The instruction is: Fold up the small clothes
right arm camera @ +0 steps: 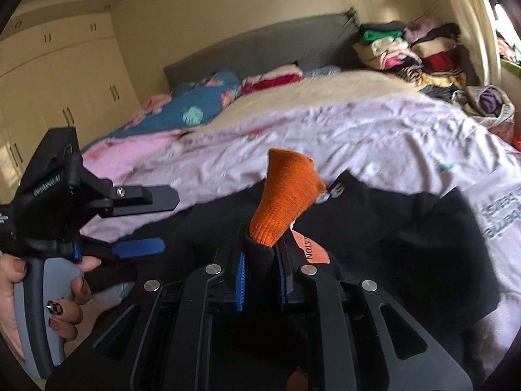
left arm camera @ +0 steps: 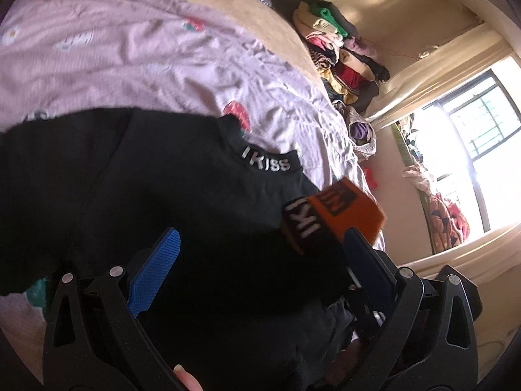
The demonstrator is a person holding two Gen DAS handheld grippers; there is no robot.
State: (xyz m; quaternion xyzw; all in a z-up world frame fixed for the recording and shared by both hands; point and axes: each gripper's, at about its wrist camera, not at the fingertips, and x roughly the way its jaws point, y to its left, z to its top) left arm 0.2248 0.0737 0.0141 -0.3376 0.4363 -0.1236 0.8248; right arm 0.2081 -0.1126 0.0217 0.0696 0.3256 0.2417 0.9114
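Note:
A black top with "KISS" lettering on its collar (left arm camera: 182, 202) lies spread on the pink bedsheet (left arm camera: 136, 75); it also shows in the right wrist view (right arm camera: 407, 228). An orange and black sock (right arm camera: 285, 195) stands up between my right gripper's (right arm camera: 260, 257) blue pads, which are shut on it. The same sock (left arm camera: 335, 218) shows in the left wrist view, over the top's right side. My left gripper (left arm camera: 260, 251) is open just above the black top, its jaws wide apart; it appears from the side in the right wrist view (right arm camera: 143, 224).
A heap of folded and loose clothes (right arm camera: 420, 55) sits at the bed's far corner by the window (left arm camera: 482, 130). Pillows and a blue floral quilt (right arm camera: 202, 104) lie near the grey headboard (right arm camera: 260, 49). Cream wardrobes (right arm camera: 58, 75) stand at the left.

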